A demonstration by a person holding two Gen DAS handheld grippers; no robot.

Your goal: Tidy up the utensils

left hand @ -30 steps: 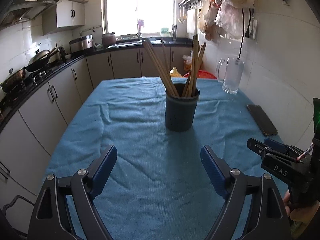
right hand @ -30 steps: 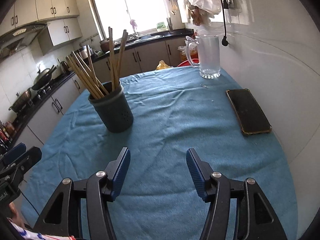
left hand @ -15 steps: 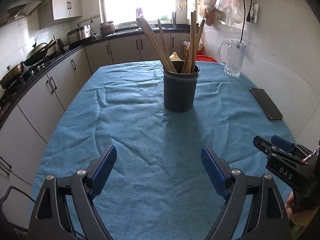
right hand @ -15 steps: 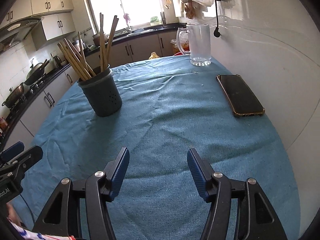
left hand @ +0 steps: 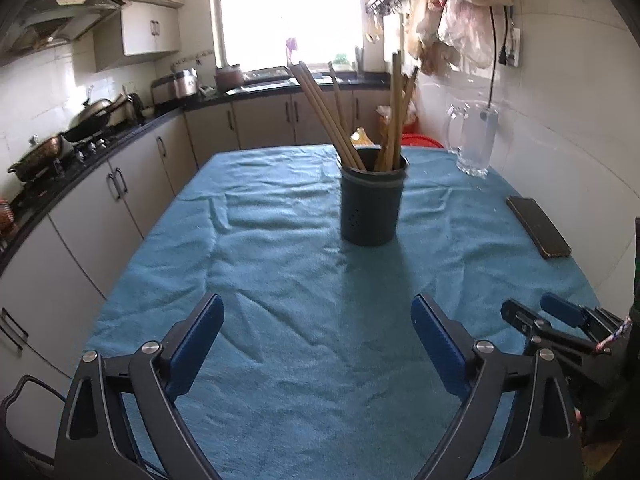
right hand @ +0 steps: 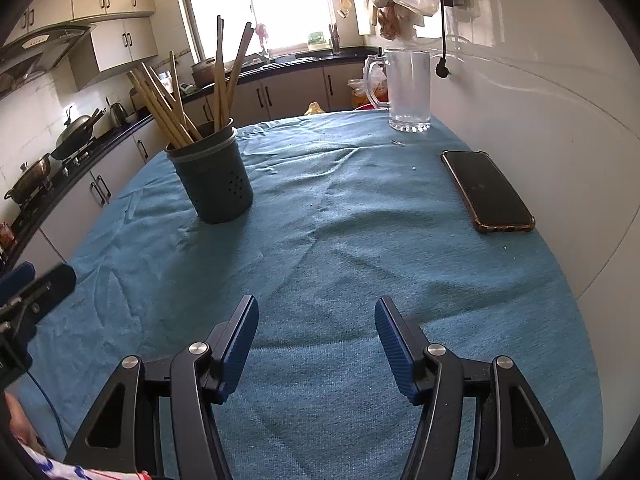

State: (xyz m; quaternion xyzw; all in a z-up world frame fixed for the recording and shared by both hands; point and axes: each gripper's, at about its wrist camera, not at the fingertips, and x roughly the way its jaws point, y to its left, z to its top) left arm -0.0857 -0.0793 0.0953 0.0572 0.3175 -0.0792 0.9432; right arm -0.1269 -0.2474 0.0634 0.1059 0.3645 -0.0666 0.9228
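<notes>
left gripper (left hand: 318, 322): i see its jaws wide, just been opening, nothing between
right gripper (right hand: 316, 330): jaws apart, empty
holder (left hand: 372, 200): mid-table on cloth (left hand: 280, 280), chopsticks (left hand: 328, 112) upright inside
phone (right hand: 486, 190): right edge

Tablecloth (left hand: 280, 264): plain blue-teal, towel-like weave. Holder (left hand: 372, 204): dark grey-blue, small dotted holes on the side. Chopsticks (left hand: 332, 116): light tan wood. Phone (right hand: 486, 190): black face, brown-orange case edge. Mug (right hand: 408, 92): clear glass. Left gripper (left hand: 318, 322) and right gripper (right hand: 316, 328): black frames, blue ribbed pads, silver rivets. Cabinets (left hand: 132, 196): beige-grey doors, dark handles. Wall tiles (left hand: 560, 128): white.
</notes>
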